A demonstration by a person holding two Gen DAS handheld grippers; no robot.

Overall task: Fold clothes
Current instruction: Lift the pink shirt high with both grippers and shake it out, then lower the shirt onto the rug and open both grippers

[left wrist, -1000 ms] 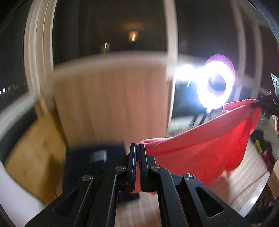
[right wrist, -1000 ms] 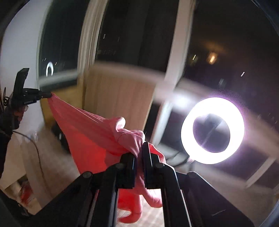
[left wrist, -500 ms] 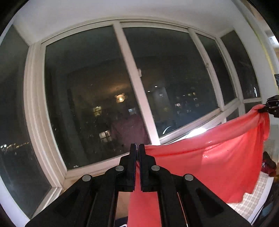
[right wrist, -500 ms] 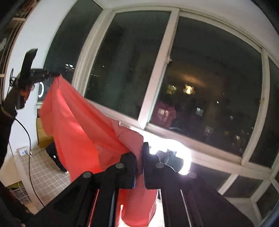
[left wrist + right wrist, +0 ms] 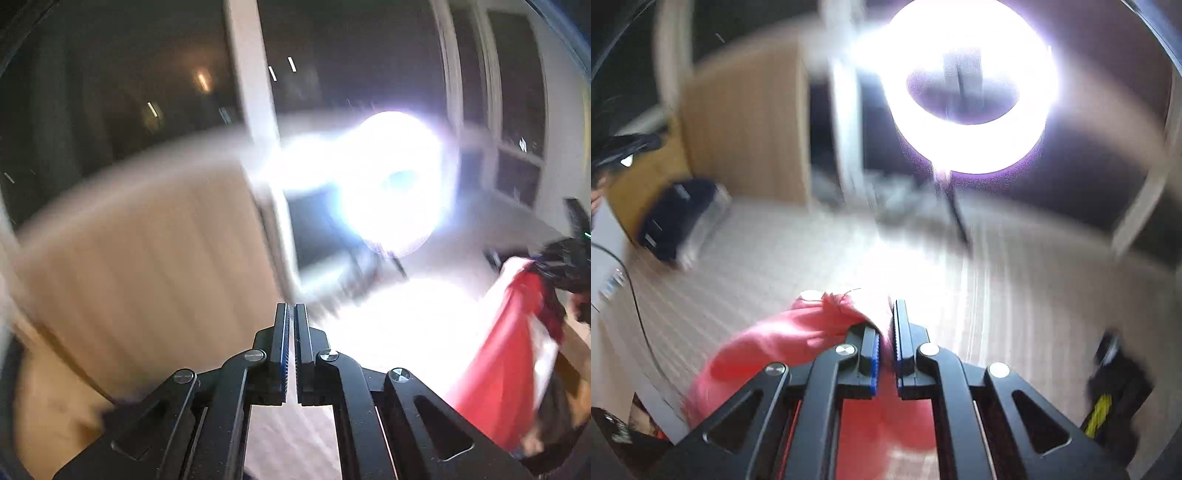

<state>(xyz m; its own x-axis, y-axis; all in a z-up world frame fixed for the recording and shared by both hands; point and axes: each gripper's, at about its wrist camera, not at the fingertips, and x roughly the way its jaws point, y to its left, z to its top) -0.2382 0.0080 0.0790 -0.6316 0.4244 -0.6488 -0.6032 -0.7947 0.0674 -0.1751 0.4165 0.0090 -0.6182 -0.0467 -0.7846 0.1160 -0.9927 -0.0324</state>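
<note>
I see the red garment bunched at my right gripper, whose jaws are pressed in on a fold of it; the cloth spills down and to the left beneath the fingers, hanging above the pale striped floor. In the left wrist view the same red cloth hangs at the far right edge, its top corner gathered at a dark shape that looks like my other gripper, though blur keeps me from being sure. My left gripper has its jaws drawn almost together with only a thin slit between them, and I see no fabric between them; the glare just beyond washes out whatever sits there, so I cannot tell whether an edge is caught. Both views are smeared with motion. A ring light on a stand blazes high in the right view and floods the middle of the left one. Behind it stand dark window panes with white frames, and below them a tan panelled wall. A dark bag lies on the floor near that wall, and a thin cable trails along the left edge.
</note>
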